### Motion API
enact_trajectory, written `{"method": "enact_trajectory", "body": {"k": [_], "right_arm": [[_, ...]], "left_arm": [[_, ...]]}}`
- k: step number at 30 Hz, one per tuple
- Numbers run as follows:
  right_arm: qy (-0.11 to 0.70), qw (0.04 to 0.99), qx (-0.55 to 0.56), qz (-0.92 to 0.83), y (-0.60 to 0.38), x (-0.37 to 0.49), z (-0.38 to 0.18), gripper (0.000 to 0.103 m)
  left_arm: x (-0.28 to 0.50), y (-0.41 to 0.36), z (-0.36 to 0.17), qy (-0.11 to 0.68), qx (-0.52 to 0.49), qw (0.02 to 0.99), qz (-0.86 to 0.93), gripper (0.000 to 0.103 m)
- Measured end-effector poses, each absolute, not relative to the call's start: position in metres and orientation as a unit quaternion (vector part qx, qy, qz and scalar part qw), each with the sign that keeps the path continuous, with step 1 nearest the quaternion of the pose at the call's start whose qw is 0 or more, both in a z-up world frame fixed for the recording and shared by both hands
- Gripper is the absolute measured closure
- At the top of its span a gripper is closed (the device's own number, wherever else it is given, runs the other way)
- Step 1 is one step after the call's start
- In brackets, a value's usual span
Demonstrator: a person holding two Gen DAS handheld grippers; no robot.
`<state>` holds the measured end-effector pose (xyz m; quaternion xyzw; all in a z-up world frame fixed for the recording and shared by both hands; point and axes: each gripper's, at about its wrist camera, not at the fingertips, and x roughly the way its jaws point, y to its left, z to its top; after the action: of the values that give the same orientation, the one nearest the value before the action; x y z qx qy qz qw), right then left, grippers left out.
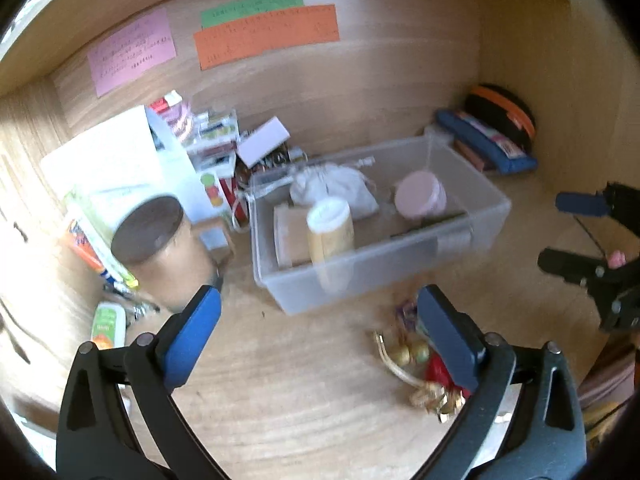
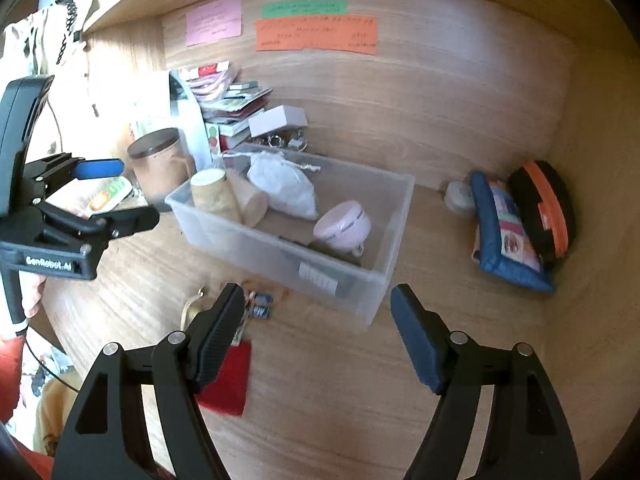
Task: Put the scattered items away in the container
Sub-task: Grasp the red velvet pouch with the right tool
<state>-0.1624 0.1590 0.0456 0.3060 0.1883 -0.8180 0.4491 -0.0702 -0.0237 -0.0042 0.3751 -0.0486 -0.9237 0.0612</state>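
Half the red pouch (image 2: 228, 384) hides behind the right gripper (image 2: 318, 300) — blurred.

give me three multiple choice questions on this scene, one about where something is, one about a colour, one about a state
1. Where does the pink round case lie?
A. inside the clear bin
B. on the desk in front of the bin
C. on the box stack

2. What colour is the widest paper note on the back wall?
A. pink
B. orange
C. blue

3. How does the left gripper stand?
A. shut on the tin
B. shut on nothing
C. open, holding nothing

Answers: 1 A, it rests on the floor of the clear bin, seen through its walls. 2 B, the long strip under the green note is orange. 3 C, its blue pads stand wide apart with only bare desk between them.
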Motion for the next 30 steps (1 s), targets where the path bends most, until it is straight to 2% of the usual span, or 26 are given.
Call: {"method": "enact_trajectory", "body": {"k": [7,14,18,21,26,30], "right_arm": [[0.178,0.454,0.319,-0.813,0.175,-0.147,0.027,0.026],[0.179,0.484,0.356,-0.779,0.162,-0.129,-0.003,0.026],[0.169,0.515,0.366,-0.756,0.147,-0.114,-0.013,0.026],[0.178,0.531,0.368,-0.742,0.135,-0.104,-0.018,0.025],[0.234,0.506,0.368,-0.744,0.109,-0.095,-0.038,0.025],[0.224,0.493,0.377,-0.752,0.104,-0.102,-0.045,0.027]], "left_arm": [[-0.057,-0.01,-0.041,-0.052,0.402,0.051,-0.913,0.003],[-0.042,-0.037,-0.068,-0.001,0.428,0.079,-0.9,0.003],[-0.03,-0.061,-0.072,0.034,0.433,0.095,-0.896,0.003],[-0.023,-0.067,-0.073,0.032,0.432,0.102,-0.895,0.003],[-0.021,-0.066,-0.076,0.031,0.43,0.095,-0.897,0.003],[-0.028,-0.063,-0.077,0.034,0.432,0.081,-0.898,0.003]]}}
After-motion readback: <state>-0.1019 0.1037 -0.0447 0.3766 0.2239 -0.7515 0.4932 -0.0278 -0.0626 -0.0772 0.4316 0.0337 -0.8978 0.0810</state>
